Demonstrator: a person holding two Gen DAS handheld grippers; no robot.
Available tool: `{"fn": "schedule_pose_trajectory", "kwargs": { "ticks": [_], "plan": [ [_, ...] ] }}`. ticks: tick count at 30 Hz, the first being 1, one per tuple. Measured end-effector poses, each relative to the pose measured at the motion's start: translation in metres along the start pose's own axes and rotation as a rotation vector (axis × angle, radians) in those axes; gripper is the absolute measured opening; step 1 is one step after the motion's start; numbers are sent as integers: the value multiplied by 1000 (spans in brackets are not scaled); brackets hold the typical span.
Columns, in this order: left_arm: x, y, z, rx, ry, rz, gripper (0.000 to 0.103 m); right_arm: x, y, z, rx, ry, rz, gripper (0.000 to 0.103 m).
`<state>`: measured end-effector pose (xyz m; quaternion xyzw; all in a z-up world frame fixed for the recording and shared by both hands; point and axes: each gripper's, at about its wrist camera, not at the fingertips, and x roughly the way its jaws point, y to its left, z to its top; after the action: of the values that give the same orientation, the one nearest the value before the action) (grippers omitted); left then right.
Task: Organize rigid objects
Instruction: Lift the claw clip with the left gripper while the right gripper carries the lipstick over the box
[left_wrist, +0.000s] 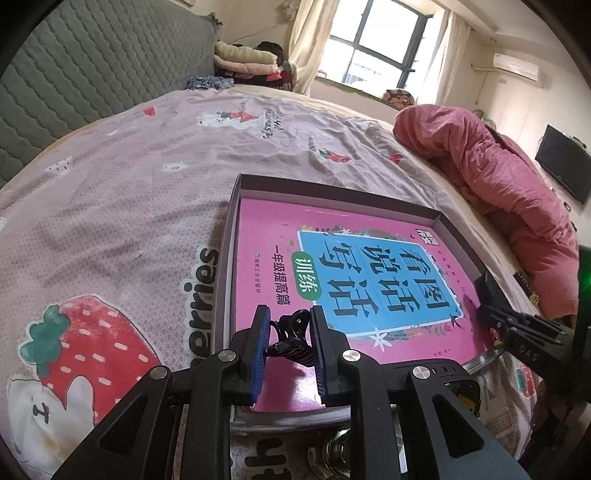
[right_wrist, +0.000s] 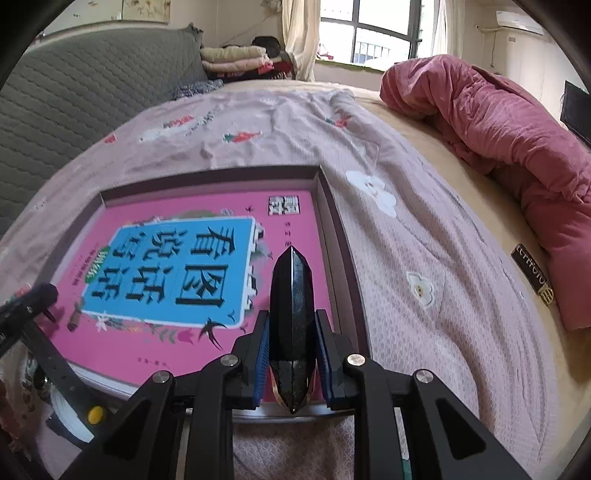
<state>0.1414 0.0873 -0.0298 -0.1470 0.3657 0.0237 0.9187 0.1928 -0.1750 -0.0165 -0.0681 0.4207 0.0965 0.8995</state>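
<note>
Left gripper: the black two-finger left gripper with blue ribbed pads (left_wrist: 289, 343) is pinching a small black plastic claw hair clip (left_wrist: 290, 338) between its pads, above the near part of the book.

Right gripper: the black two-finger right gripper with blue pads (right_wrist: 291, 345) is pressed against the sides of a long, glossy black faceted object with pointed ends (right_wrist: 291, 325); its forward tip reaches out over the book's right margin.

Black faceted object: it lies along the line of the fingers, held just inside the tray's right wall, with a gold-and-red trim near its rear tip.

Tray: a shallow rectangular cardboard box tray with dark outer walls and a pale inside (left_wrist: 334, 186) lies flat on the bed.

Book: a bright pink softcover book with a blue title panel and large black Chinese characters (left_wrist: 369, 284) lies flat inside the tray and fills most of it.

Bed: a pale mauve bedsheet printed with red strawberries and white bears (left_wrist: 122, 206) covers the bed beneath the tray.

Quilt: a rumpled rose-pink quilt (left_wrist: 495, 184) is bunched at the far right edge of the bed, well apart from the tray.

Headboard: a grey quilted headboard (left_wrist: 92, 66) stands at the left.

Each gripper in the other's view: the right one shows at the tray's right side in the left wrist view; the left one shows at the lower left of the right wrist view.
</note>
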Motion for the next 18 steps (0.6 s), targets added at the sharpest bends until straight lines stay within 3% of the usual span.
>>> {"fn": "schedule_pose_trajectory", "kwargs": {
  "ticks": [18],
  "plan": [
    [-3,13,4,-37,-18,15,22,-21,-11,-11,35,-49,25,25]
  ]
}}
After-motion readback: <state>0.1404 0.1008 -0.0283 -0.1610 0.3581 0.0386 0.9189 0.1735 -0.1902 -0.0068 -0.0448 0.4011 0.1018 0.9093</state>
